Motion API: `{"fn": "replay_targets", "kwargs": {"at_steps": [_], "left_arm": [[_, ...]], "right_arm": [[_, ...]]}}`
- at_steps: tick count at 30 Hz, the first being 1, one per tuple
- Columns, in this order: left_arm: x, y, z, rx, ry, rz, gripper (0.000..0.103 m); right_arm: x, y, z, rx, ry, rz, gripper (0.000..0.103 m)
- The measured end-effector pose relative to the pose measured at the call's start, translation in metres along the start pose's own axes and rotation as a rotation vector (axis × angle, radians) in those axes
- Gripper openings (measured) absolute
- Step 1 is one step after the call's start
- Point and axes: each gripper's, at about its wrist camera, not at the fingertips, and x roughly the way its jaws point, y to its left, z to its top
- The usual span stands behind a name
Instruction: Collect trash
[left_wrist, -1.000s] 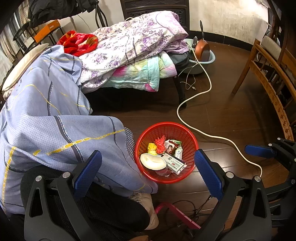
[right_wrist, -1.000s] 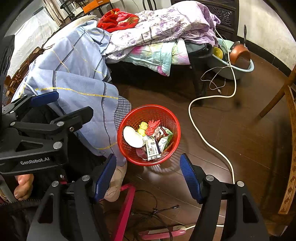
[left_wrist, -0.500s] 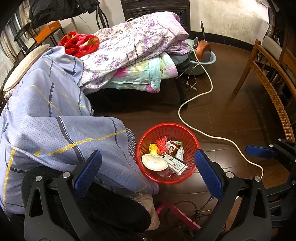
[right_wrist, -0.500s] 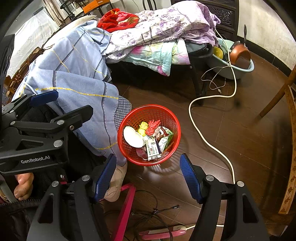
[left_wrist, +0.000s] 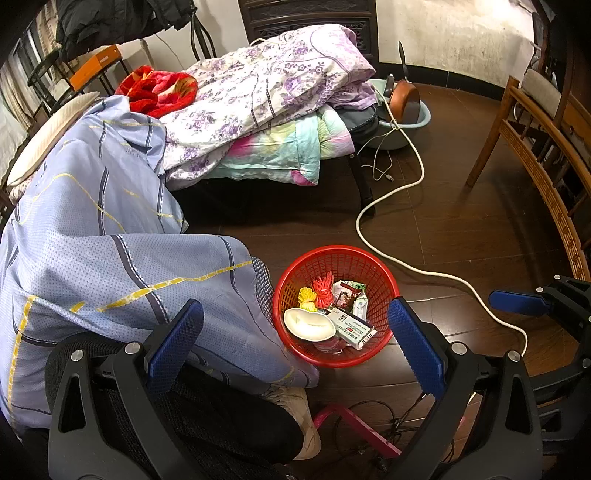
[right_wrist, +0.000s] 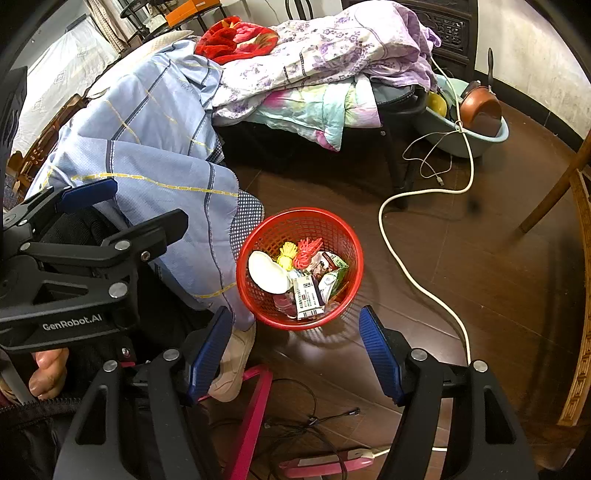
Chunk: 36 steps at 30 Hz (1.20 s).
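Jaws apart, empty, red basket (left_wrist: 384, 280) trash half-buried

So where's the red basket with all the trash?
The red basket sits on the dark floor, low in both views, beside the blue sheet, with the white cable on its other side.

2 wrist views, angled down, sharing (centrally) red basket (left_wrist: 334, 254) (right_wrist: 300, 218)
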Motion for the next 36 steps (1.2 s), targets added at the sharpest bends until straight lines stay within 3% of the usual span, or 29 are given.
{"fn": "replay_targets", "kwargs": {"at_steps": [36], "left_arm": [[0.0019,0.0004,-0.0028,-0.002,0.004,0.003,0.096]], "right_arm": [[0.0027,0.0018,0.0002,0.001,-0.001,0.009,0.07]]}}
